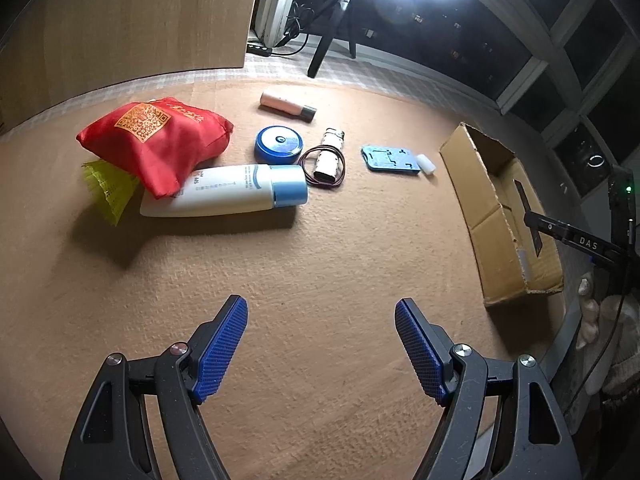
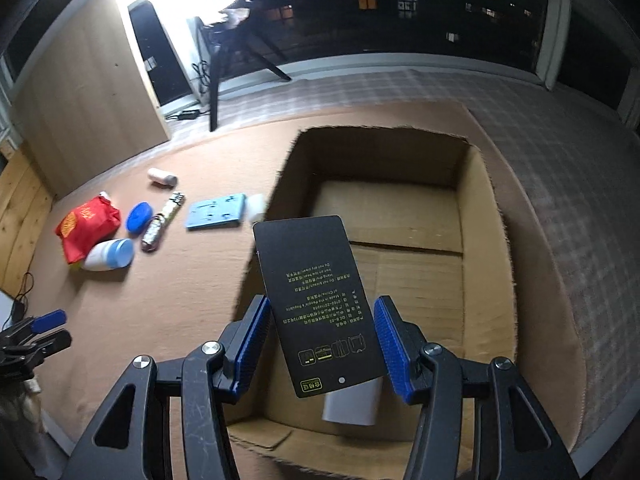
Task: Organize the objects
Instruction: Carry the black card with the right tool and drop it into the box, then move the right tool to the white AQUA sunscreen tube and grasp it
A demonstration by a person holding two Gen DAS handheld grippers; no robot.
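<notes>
Cardboard box (image 2: 400, 216) half-hides a black tag (image 2: 320, 304) between the right gripper (image 2: 320, 336) pads, contact unclear; left gripper (image 1: 320, 344) gapes empty.

Left gripper (image 1: 320, 308): black linkage arms with silver round-head screws, blue cross-hatched pads (image 1: 220, 350) on both fingers. Right gripper (image 2: 320, 308): same build, with fine scratches on the black arms and blue textured pads (image 2: 394, 346).

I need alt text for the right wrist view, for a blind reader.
A black card with yellow print sits between the open right tongs, above an open cardboard box. Left of the box, on a tan mat, lie a red bag, a white bottle and other small items.
</notes>
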